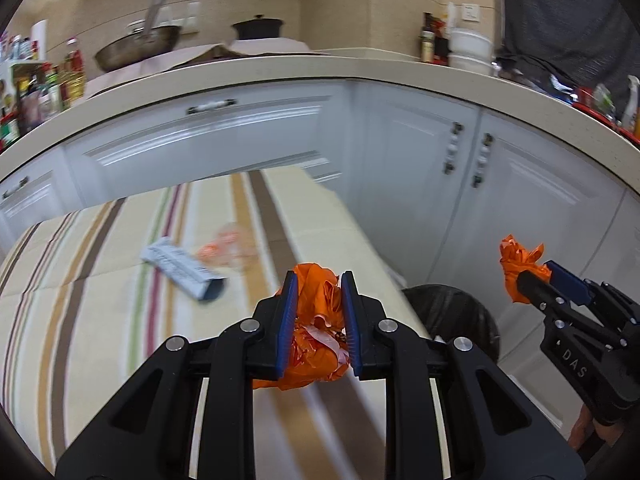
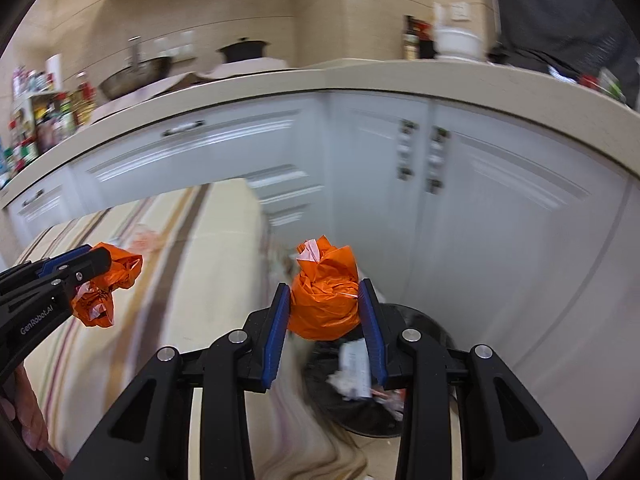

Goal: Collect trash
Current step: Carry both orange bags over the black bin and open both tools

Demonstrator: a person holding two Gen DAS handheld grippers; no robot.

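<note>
My left gripper [image 1: 318, 280] is shut on a crumpled orange plastic wrapper [image 1: 316, 304], held above the striped tablecloth [image 1: 100, 280] near the table's right edge. My right gripper [image 2: 325, 288] is shut on a second crumpled orange wrapper [image 2: 324, 300], held over a black-lined trash bin [image 2: 360, 400] on the floor that holds white scraps. In the left wrist view the right gripper [image 1: 538, 276] shows at the right with its orange wad [image 1: 518, 264], and the bin [image 1: 452, 312] sits below it. The left gripper [image 2: 100, 270] and its wrapper [image 2: 108, 284] appear at the left of the right wrist view.
A white and dark printed packet [image 1: 180, 268] and a blurred clear wrapper with orange print [image 1: 228, 248] lie on the table. White cabinet doors [image 1: 400, 152] stand behind under a beige counter [image 1: 280, 72] carrying a pan [image 1: 136, 46], a black pot [image 1: 258, 28] and bottles.
</note>
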